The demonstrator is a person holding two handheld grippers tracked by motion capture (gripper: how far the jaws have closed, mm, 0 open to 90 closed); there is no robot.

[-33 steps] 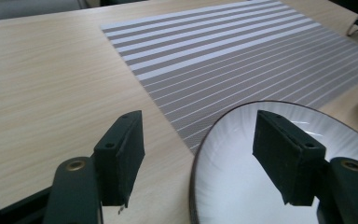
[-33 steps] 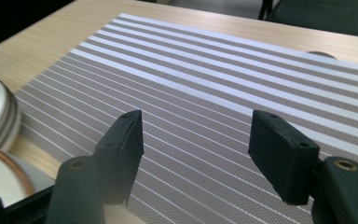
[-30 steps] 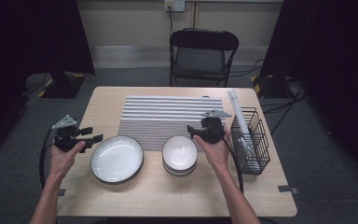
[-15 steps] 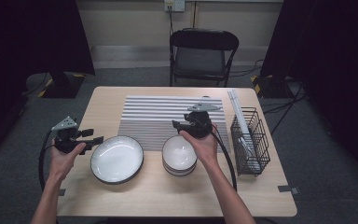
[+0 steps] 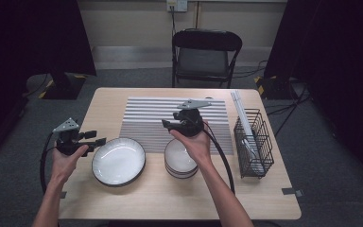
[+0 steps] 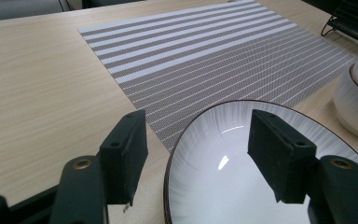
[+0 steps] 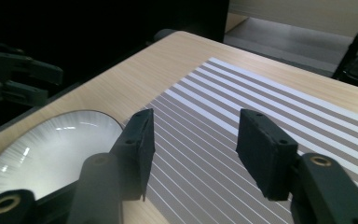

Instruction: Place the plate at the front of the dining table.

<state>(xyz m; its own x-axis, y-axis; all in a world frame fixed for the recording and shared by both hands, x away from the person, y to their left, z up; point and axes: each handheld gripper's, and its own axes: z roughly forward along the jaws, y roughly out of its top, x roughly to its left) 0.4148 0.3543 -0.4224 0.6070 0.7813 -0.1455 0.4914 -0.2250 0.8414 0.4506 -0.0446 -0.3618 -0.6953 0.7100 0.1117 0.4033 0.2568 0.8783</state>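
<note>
White plate sits just ahead of the left gripper, jaws apart and narrowing; right gripper, empty, jaws apart and narrowing, above the stacked bowls.

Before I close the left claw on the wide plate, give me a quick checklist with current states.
1. Left claw open, nothing pressed between its pads: ok.
2. Left claw straddles the rim of the wide plate; one pad outside, one over the inside: ok.
3. Right claw holds nothing, jaws have just been closing: ok.
4. Right claw off the plate, hovering above the striped mat: ok.
5. Stack of bowls stands apart from the plate: ok.
6. Pads low enough to catch the rim: cannot tell.
</note>
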